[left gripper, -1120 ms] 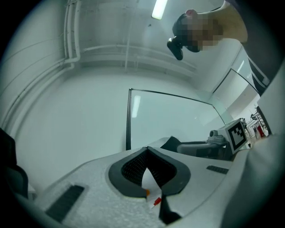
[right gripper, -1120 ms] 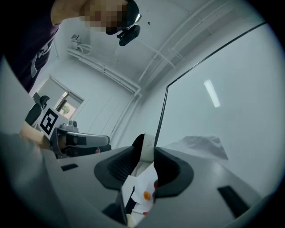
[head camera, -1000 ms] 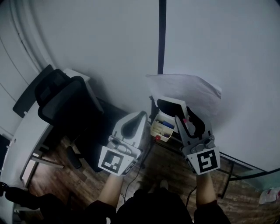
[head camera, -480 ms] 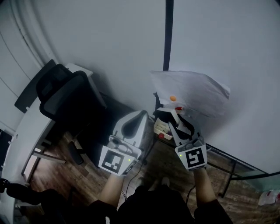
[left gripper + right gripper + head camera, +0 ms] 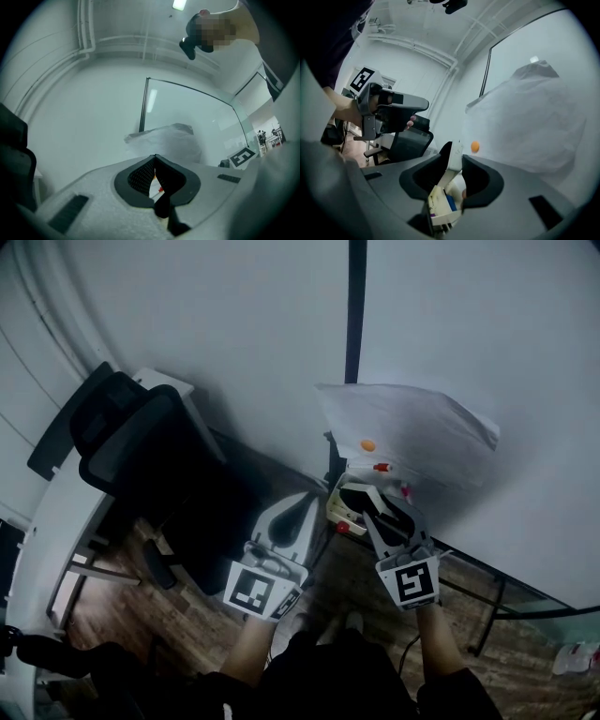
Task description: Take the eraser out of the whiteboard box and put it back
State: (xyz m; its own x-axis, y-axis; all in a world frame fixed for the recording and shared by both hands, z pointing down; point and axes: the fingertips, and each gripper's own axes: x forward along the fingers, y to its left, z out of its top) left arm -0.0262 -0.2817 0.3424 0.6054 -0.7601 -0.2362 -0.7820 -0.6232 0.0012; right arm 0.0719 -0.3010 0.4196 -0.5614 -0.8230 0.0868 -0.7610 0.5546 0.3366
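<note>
My right gripper point(image 5: 375, 507) is shut on the eraser point(image 5: 366, 490), a white slab with a dark felt face. It holds the eraser on edge, right over the cream whiteboard box point(image 5: 338, 513) at the board's lower left corner. In the right gripper view the eraser point(image 5: 455, 149) stands upright between the pads of the right gripper point(image 5: 453, 161), and the box point(image 5: 439, 209) with small blue items lies just below. My left gripper point(image 5: 302, 505) hangs to the left of the box with its jaws shut and nothing in them point(image 5: 154, 161).
A crumpled white sheet point(image 5: 412, 432) is pinned to the whiteboard by an orange magnet point(image 5: 367, 445) above the box. The board's dark frame bar point(image 5: 355, 315) runs up from there. A black office chair point(image 5: 141, 456) and a white desk point(image 5: 56, 521) stand at the left on the wooden floor.
Both grippers came down. The right one brought the eraser from in front of the sheet down to the box. The left one sank a little lower.
</note>
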